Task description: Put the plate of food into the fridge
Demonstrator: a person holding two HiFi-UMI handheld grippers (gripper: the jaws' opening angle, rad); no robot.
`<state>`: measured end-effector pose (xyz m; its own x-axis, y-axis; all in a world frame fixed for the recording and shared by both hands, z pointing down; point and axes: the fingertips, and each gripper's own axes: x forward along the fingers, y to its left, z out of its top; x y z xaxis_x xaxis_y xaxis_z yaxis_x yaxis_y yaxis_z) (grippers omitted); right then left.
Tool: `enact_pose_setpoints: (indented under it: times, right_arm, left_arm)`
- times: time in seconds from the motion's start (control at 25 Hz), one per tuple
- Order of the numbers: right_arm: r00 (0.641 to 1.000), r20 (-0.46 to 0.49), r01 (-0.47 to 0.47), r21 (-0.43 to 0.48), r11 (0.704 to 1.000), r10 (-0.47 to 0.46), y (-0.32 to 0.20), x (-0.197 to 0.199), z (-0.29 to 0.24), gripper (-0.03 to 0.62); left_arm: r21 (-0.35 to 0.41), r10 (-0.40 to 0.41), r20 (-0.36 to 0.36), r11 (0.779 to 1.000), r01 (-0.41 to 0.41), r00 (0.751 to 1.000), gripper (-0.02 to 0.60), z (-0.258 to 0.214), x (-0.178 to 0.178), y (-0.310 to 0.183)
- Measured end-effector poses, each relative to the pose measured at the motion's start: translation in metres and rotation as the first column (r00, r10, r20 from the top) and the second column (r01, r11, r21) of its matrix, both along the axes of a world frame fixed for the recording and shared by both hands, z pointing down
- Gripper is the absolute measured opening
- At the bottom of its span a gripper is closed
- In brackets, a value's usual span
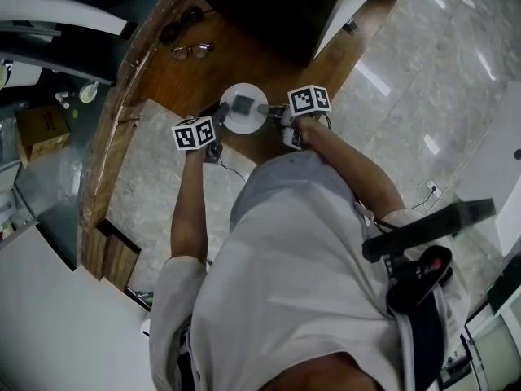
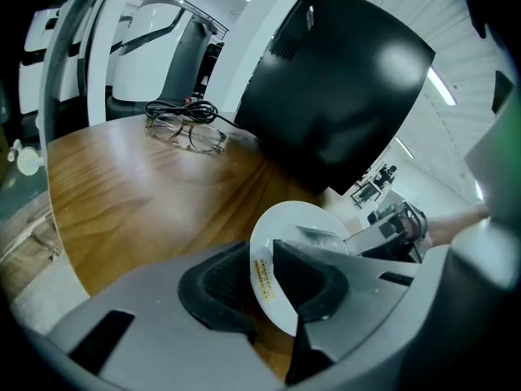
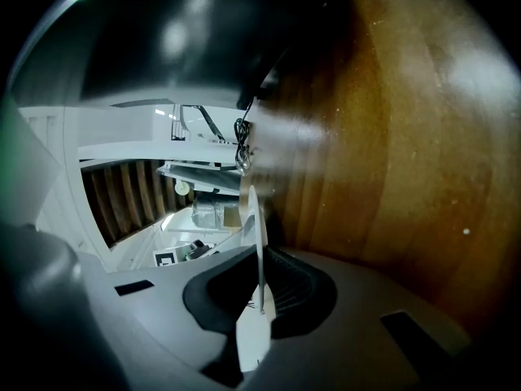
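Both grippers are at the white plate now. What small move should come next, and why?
Probably close the left gripper fully on the plate before any lift. The plate's rim stands between its jaws, but they do not look pressed on it, while the right gripper clamps the opposite rim. One firm grip alone could let the plate tilt.

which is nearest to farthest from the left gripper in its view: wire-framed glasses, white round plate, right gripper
1. white round plate, between its jaws
2. right gripper, across the plate
3. wire-framed glasses, far left on wooden table
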<state>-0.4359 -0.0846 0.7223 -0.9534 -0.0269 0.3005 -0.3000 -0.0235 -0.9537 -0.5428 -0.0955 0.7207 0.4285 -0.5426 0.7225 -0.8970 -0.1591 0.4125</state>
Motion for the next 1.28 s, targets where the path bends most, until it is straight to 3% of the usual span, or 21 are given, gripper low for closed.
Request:
enact_pose_setpoints:
  times: [0.36, 0.56, 0.72, 0.96, 1.12, 1.28]
  right_arm:
    - [0.998, 0.061, -0.022, -0.003, 1.000, 0.023, 0.026, 0.016, -0.024, 0.031]
    - [0.993, 0.116, -0.034, 0.037, 0.999, 0.030, 0.038, 0.030, -0.051, 0.031]
    - [0.983, 0.177, -0.054, 0.059, 0.997, 0.043, 0.047, 0.046, -0.078, 0.031]
    - [0.977, 0.203, -0.095, 0.124, 0.988, 0.068, 0.054, 0.081, -0.120, 0.029]
    - [0.966, 0.245, -0.129, 0.185, 0.974, 0.082, 0.060, 0.095, -0.143, 0.029]
    - [0.965, 0.215, -0.184, 0.150, 0.971, 0.150, 0.068, 0.134, -0.150, 0.029]
  left_arm:
    - [0.095, -0.044, -0.062, 0.994, 0.050, 0.997, 0.088, -0.037, 0.012, 0.025]
    - [0.143, -0.024, -0.161, 0.989, 0.048, 0.987, 0.074, -0.069, 0.025, 0.036]
    - [0.184, -0.005, -0.308, 0.981, 0.065, 0.951, 0.060, -0.104, 0.041, 0.042]
    - [0.205, 0.044, -0.477, 0.977, 0.063, 0.878, 0.049, -0.145, 0.076, 0.046]
    - [0.218, 0.082, -0.536, 0.975, 0.044, 0.840, 0.048, -0.152, 0.096, 0.050]
    - [0.231, 0.104, -0.533, 0.973, 0.027, 0.840, 0.048, -0.165, 0.134, 0.052]
